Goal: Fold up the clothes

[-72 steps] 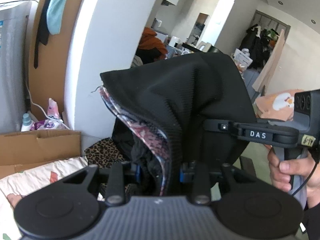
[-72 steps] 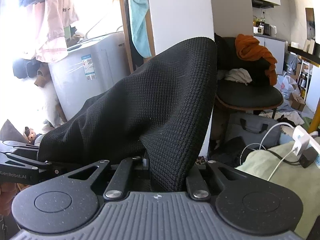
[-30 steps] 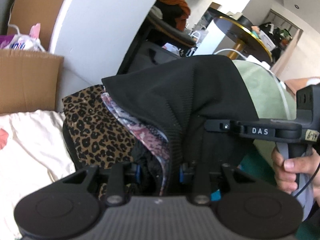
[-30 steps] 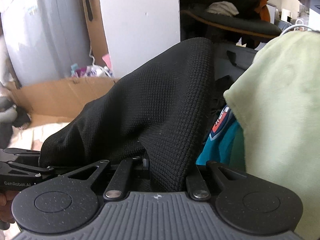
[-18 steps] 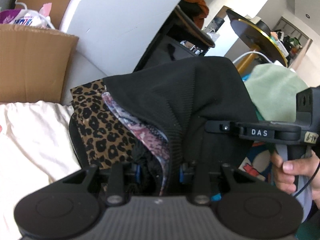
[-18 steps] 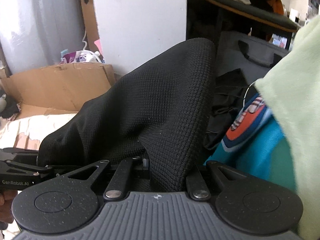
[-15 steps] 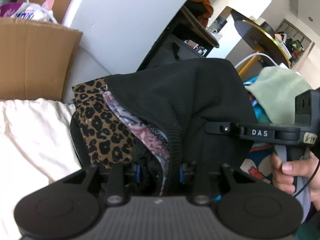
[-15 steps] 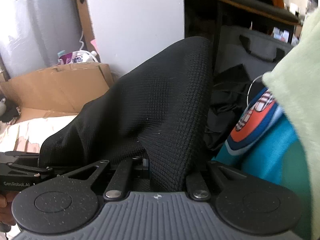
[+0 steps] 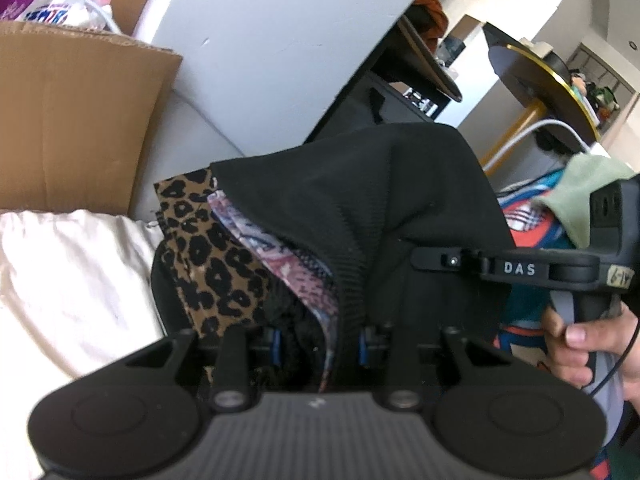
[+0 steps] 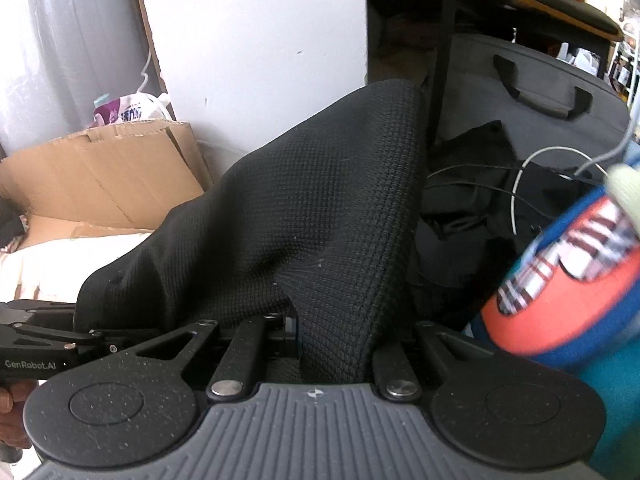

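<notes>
A black knit garment point(image 9: 360, 184) with a pink patterned lining point(image 9: 288, 268) hangs stretched between both grippers. My left gripper point(image 9: 316, 340) is shut on a thick bunch of its edge, and the cloth hides the fingertips. My right gripper point(image 10: 320, 332) is shut on another part of the same garment point(image 10: 320, 208), fingertips covered too. In the left wrist view the right gripper point(image 9: 500, 268) shows side-on at the right, held by a hand point(image 9: 580, 344). The left gripper point(image 10: 40, 340) shows at the left edge of the right wrist view.
A leopard-print cloth point(image 9: 212, 256) lies behind the garment on cream bedding point(image 9: 72, 280). A cardboard box point(image 9: 80, 120) and a white pillar point(image 9: 260, 40) stand beyond. A teal and orange clothes pile point(image 10: 560, 300), a pale green cloth point(image 9: 588, 184) and a dark grey bag point(image 10: 520, 92) sit at the right.
Both grippers have come down and forward together with the black garment, closer to the bedding, leopard cloth and clothes pile. Neither grip has changed.
</notes>
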Tool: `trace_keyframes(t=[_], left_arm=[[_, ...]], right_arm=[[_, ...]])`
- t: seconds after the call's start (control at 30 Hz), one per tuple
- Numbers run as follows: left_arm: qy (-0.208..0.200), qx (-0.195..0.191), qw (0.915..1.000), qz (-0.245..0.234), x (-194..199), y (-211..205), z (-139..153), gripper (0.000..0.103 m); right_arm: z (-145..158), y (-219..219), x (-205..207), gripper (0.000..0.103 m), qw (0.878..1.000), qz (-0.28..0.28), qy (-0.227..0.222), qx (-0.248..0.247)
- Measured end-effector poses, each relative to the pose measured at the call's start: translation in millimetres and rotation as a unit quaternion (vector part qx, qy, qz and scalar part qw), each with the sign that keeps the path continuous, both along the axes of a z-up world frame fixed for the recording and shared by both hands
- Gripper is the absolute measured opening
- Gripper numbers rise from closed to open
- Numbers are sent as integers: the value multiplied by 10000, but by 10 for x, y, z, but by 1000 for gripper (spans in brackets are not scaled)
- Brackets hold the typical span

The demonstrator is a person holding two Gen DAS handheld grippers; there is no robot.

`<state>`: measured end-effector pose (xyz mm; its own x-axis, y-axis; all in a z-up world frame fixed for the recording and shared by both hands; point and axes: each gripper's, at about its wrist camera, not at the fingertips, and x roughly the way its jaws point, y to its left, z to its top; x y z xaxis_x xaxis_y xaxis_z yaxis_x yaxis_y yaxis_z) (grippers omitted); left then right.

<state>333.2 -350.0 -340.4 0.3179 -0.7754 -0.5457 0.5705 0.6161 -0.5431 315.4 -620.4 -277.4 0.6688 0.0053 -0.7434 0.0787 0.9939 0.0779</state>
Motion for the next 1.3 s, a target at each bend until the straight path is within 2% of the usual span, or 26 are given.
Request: trace_keyframes(t=[0.2,0.4,0.5,0.67,0.7,0.73,0.8,0.97,1.07,1.17,1.2,1.23,1.3], left_arm=[[287,-82,9993,234,222,38,-187,34],[621,-174,9969,457,401,73,-353,34],[729,-202,9958,515,468,57,-415,34],[873,-261,9944,533,524,68,-467,34],[899,-271,9941,535,530,78,-475,34],[925,-281,9939,540,536,87,-484,34],[976,-306,9932,564,540,99,-501,34],[1117,-423,9906,673,542,110,-552,34],[1138,-457,9898,722,521,116,-554,34],[1137,-472,9894,764,511,118,-563,34],[1157,-474,9891,779,521,119,-579,34],[1177,-475,9887,793,532,120,-594,34],[1188,-454,9887,799,544,116,-606,34]], right_arm=[[-147,-61,283,12,9997,91,218,84],[-285,-139,549,19,9986,46,517,97],[-306,-199,626,19,9976,-46,645,247],[-341,-201,708,20,9947,-108,1005,207],[-331,-205,716,22,9939,-86,1082,194],[-312,-206,722,29,9934,-64,1138,156],[-276,-210,736,31,9918,-18,1273,104],[-317,-298,841,31,9887,-75,1469,282],[-359,-290,912,21,9898,-163,1393,241],[-418,-269,1016,20,9903,-253,1364,75],[-452,-280,1052,21,9900,-285,1384,10],[-489,-307,1084,30,9890,-356,1437,-52],[-525,-396,1123,35,9864,-563,1538,-121]])
